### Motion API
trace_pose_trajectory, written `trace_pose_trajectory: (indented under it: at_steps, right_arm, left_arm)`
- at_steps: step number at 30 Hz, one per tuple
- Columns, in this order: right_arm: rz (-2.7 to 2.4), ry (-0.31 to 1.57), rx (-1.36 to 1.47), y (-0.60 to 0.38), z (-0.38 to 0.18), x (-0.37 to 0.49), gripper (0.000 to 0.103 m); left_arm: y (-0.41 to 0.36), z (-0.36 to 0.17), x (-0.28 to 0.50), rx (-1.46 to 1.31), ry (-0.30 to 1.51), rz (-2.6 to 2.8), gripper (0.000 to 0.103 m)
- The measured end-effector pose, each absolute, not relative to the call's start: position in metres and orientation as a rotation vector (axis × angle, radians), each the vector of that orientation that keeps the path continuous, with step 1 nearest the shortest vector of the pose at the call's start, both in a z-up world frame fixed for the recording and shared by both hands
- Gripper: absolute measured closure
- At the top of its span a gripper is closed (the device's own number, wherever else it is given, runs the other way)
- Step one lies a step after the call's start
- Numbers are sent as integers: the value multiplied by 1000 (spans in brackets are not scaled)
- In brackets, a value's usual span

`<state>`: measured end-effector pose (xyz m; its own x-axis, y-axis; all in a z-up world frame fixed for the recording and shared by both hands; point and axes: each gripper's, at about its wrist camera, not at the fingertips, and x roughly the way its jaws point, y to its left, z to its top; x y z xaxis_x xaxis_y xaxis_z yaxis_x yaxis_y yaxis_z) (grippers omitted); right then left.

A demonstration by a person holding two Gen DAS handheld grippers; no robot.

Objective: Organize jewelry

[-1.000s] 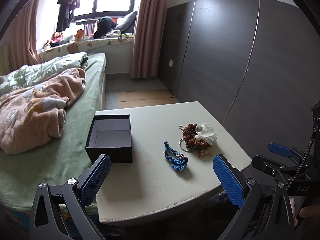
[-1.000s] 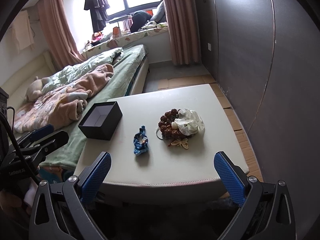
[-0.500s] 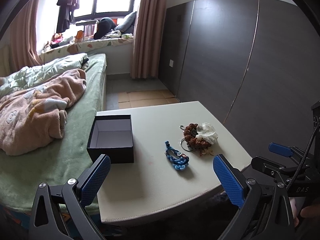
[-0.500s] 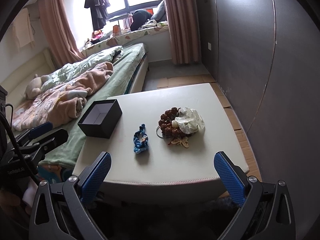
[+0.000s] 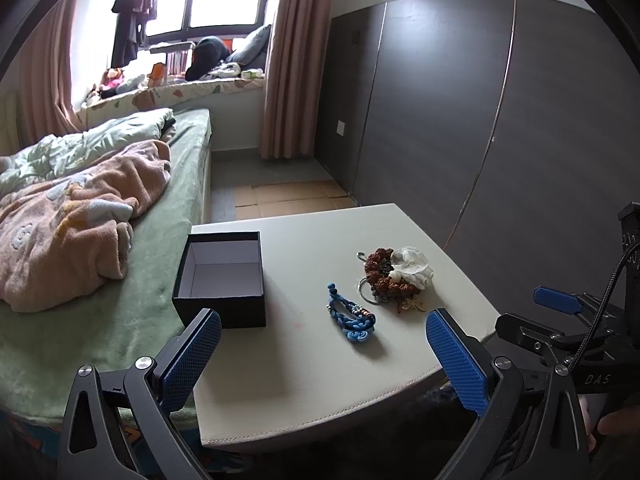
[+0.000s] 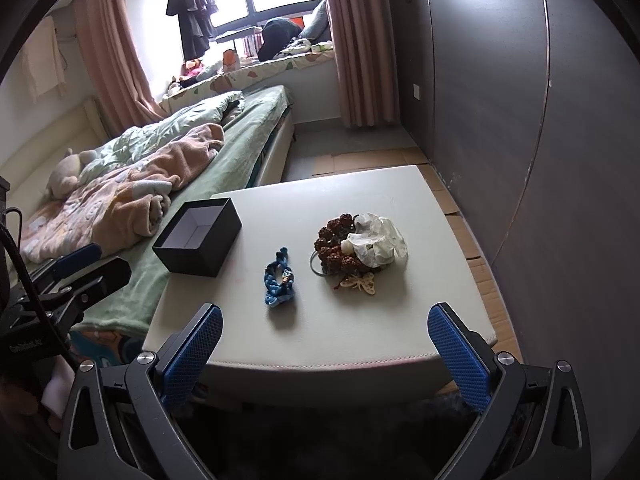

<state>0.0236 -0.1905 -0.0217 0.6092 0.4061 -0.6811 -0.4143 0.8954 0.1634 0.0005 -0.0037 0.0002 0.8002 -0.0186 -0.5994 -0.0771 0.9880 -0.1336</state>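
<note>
On the cream table (image 5: 312,364) (image 6: 360,196) stands an open black box (image 5: 222,278) (image 6: 199,237) with a pale empty inside, near the left edge. A blue braided bracelet (image 5: 352,318) (image 6: 279,279) lies in the middle. To its right sits a pile: a brown bead bracelet (image 5: 382,276) (image 6: 336,246), a white fabric piece (image 5: 414,266) (image 6: 378,240), a metal ring and a pale butterfly charm (image 6: 362,285). My left gripper (image 5: 324,354) hangs open over the table's near edge, short of the box and the blue bracelet. Open too, my right gripper (image 6: 326,346) is held before the front edge.
A bed (image 5: 120,248) with a green cover and a pink blanket (image 5: 68,216) abuts the table's left side. A dark wardrobe wall (image 5: 500,128) runs along the right. The other gripper shows at the edge of each view (image 5: 560,320) (image 6: 68,276). Cardboard lies on the floor (image 6: 360,160) beyond the table.
Both views have shifted slightly: the table and jewelry sit a little closer and to the right in the left wrist view. Nothing on the table has moved; both grippers stay open.
</note>
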Motion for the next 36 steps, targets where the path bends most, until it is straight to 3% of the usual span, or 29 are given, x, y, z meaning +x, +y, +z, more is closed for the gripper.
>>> trace_pose_trajectory:
  at_steps: [23,36]
  right_arm:
    - [448,803,3,-192,-23,31,0]
    - [392,878,161,-219,-35,76,0]
  left_arm:
    - [-4,-3,12,-181,675,20,1]
    - [-3,-21,60,-233,720,-5,4]
